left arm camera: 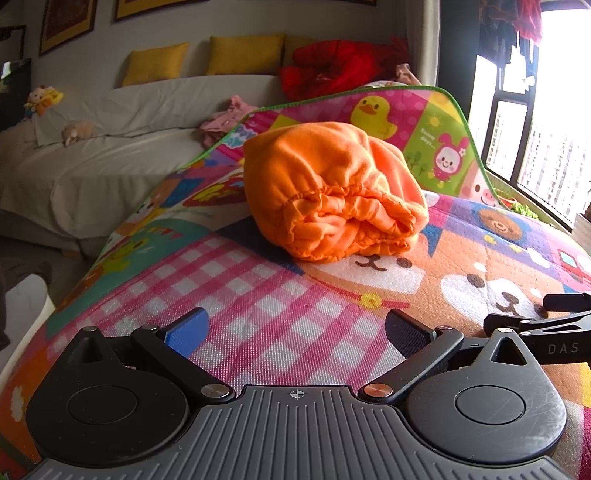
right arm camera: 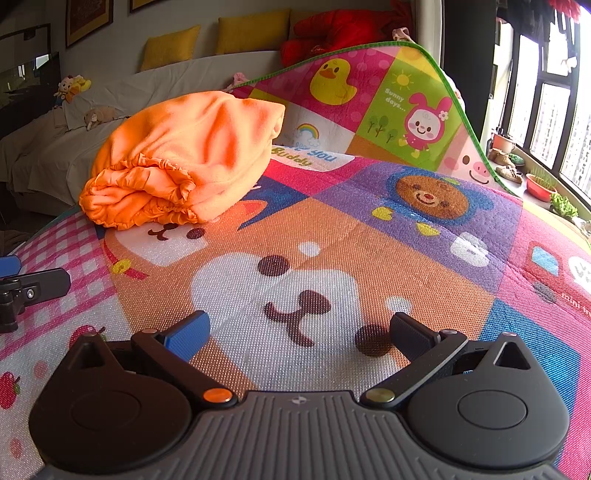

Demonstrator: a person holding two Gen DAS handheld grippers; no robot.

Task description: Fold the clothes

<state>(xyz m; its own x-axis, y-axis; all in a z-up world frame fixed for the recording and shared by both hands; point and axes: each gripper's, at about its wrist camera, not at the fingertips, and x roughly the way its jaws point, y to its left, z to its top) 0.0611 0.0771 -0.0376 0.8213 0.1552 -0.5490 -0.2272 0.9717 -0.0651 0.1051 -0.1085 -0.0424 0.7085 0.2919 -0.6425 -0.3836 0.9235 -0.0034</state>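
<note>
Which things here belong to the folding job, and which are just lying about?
Job: orange garment, bundled on the play mat; left gripper and right gripper, both open.

Lying about: yellow cushions, red bundle, pink clothing, plush toys.

The orange garment [left arm camera: 332,192] sat bundled, so its inner folds and its type could not be told. It covered part of a bear face printed on the play mat [left arm camera: 258,295], whose raised far edge hid the sofa [left arm camera: 110,147] behind it at twelve o'clock. In the left wrist view the right gripper [left arm camera: 546,317] was cut off at three o'clock; in the right wrist view the left gripper [right arm camera: 26,288] was cut off at nine o'clock. The wall frames [left arm camera: 66,22] were cropped at the top edge.
</note>
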